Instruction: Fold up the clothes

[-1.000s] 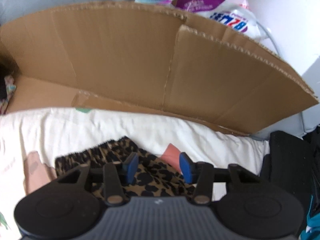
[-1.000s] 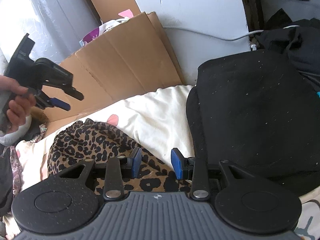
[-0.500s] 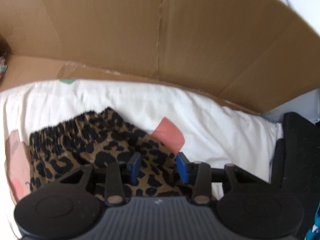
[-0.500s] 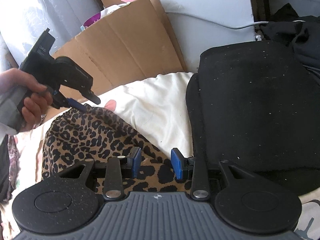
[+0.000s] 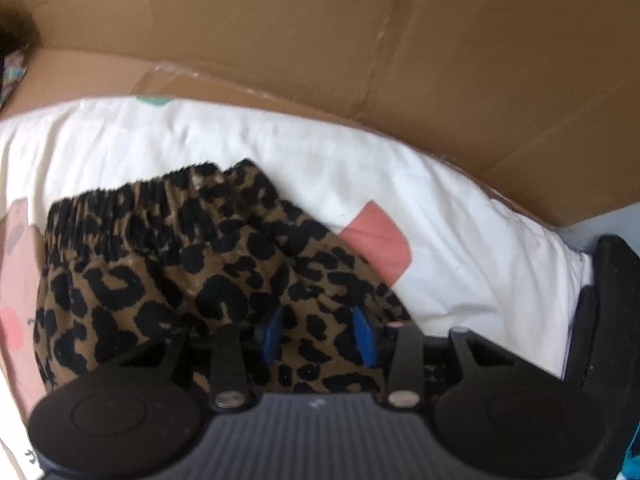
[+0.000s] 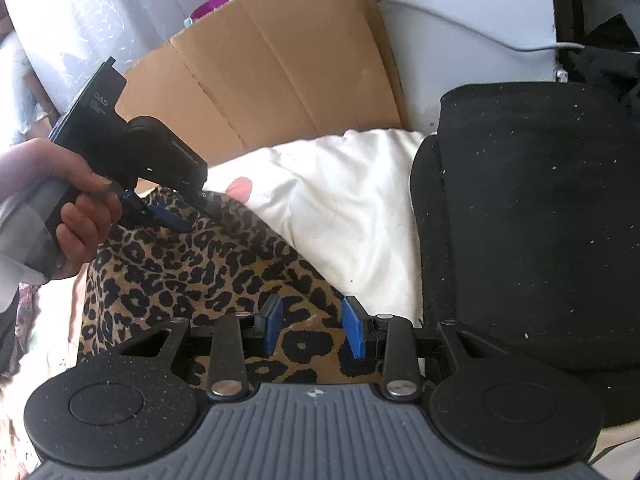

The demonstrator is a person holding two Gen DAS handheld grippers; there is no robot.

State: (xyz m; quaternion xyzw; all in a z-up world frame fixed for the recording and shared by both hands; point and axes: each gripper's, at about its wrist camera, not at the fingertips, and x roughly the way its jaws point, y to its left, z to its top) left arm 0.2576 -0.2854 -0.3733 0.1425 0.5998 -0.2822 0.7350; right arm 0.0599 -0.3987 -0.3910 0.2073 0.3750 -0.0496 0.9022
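A flattened cardboard box (image 5: 360, 60) spans 12 o'clock above the white bedding (image 5: 460, 248), on which the leopard-print garment (image 5: 168, 264) lies at centre. Only the right wrist view shows the black cushion (image 6: 540, 220) at 3 o'clock and the person's hand (image 6: 76, 216) at 9 o'clock holding the left gripper (image 5: 318, 334). Both the left gripper and the right gripper (image 6: 312, 326) have fingers apart over the garment, clamping nothing.

Flattened cardboard (image 5: 280, 40), white bedding (image 6: 352, 200), black cushion (image 6: 532, 220), grey cable (image 6: 500, 40)
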